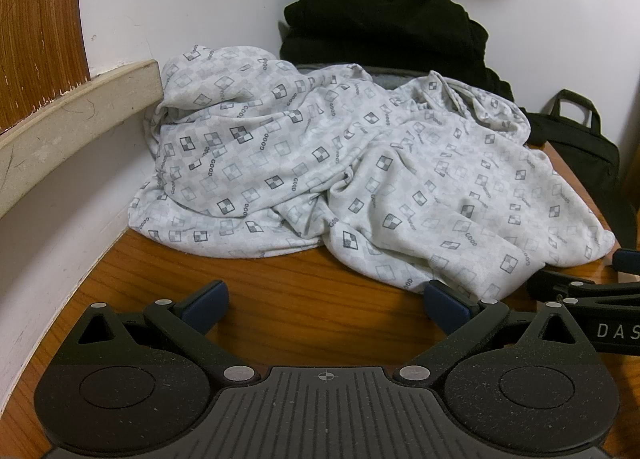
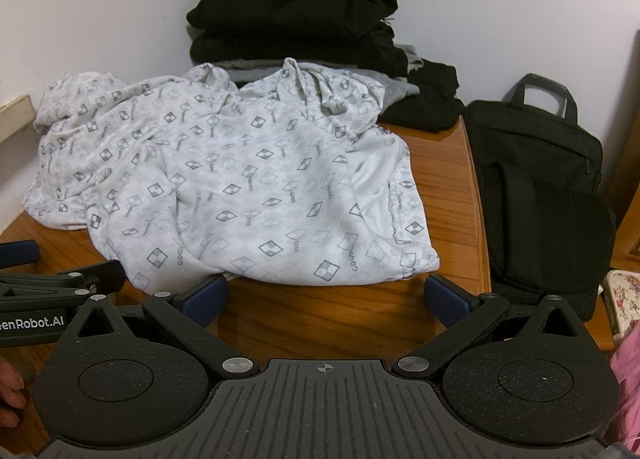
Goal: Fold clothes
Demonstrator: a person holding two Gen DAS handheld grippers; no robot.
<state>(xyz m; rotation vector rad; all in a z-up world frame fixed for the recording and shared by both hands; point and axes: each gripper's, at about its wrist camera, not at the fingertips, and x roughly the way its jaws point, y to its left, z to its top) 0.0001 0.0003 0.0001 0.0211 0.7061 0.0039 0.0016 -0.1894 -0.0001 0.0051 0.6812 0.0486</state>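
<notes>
Wood grain: an orange-brown surface [image 1: 320, 291] is seen under everything, set into a corner of white walls.
Garment: a white hooded top [image 2: 240, 179] printed with grey checked squares and the word GOOD is left crumpled across the middle of the surface, its hood bunched toward the back.
Dark pile: a stack of black clothes [image 2: 296, 19] is placed behind the white top, against the wall, with a grey layer seen beneath it.
Bag: a black bag [image 2: 536, 187] with a carry handle is stood off the right edge of the surface.
Left gripper [image 1: 326, 299]: spread wide, nothing held; its right blue pad is just at the hem of the white top.
Right gripper [image 2: 326, 295]: spread wide, nothing held; its pads are kept just in front of the near hem.
</notes>
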